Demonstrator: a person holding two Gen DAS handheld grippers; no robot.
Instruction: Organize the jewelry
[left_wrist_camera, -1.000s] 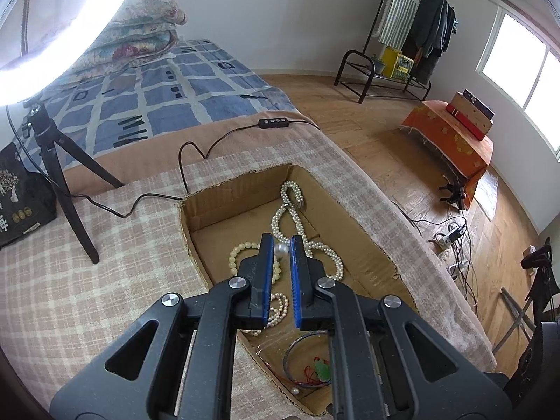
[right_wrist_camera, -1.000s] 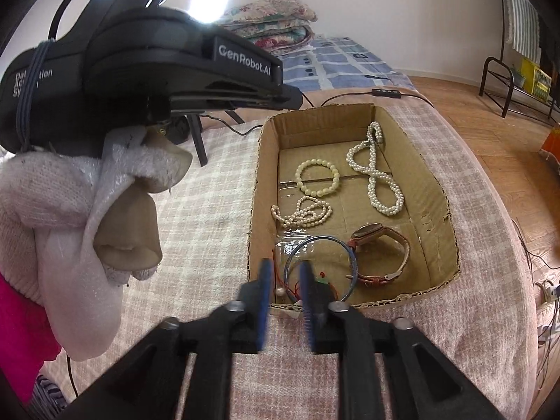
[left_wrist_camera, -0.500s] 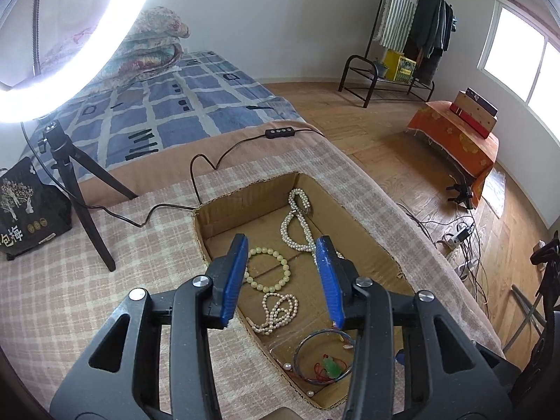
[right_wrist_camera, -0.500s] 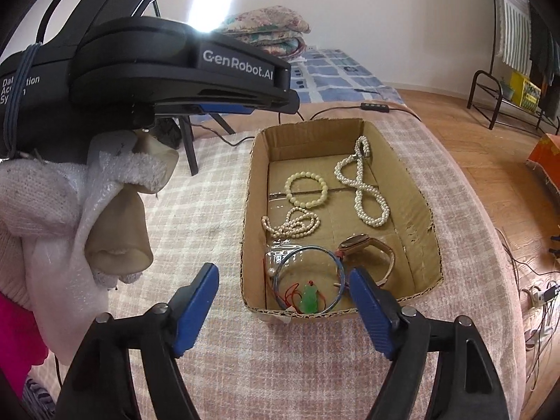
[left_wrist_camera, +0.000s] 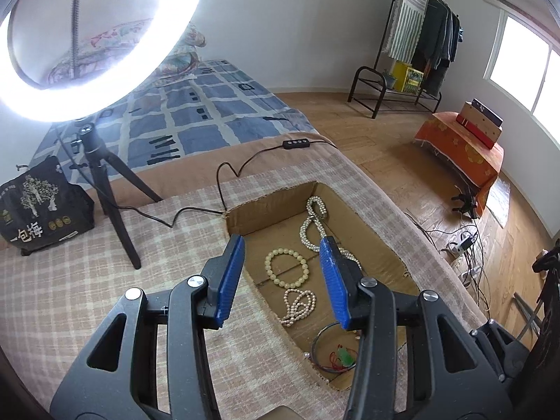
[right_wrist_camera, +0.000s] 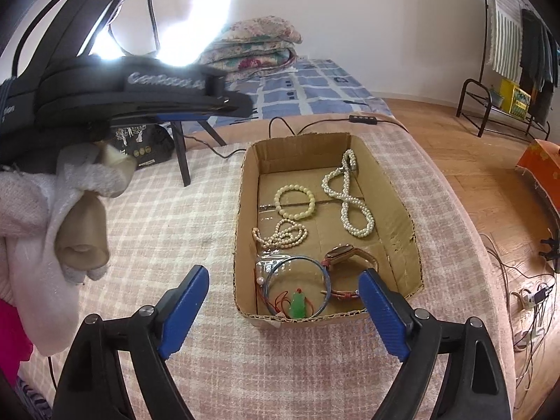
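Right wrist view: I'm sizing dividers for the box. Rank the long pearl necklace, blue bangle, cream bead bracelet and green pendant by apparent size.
1. Long pearl necklace
2. Blue bangle, though it lies nearer the camera, so its lead over the bracelet is unsure
3. Cream bead bracelet
4. Green pendant

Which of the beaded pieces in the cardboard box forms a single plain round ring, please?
The cream round-bead bracelet does: one open circle. The long white pearl necklace is crossed into a figure eight; the small-pearl strand lies bunched.

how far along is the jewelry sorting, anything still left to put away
Done, apparently: the brown cardboard box holds the long white pearl necklace, cream bead bracelet, small pearl strand, blue bangle and leather-strap watch. In hand: nothing; left gripper and right gripper are open. No loose jewelry visible outside.
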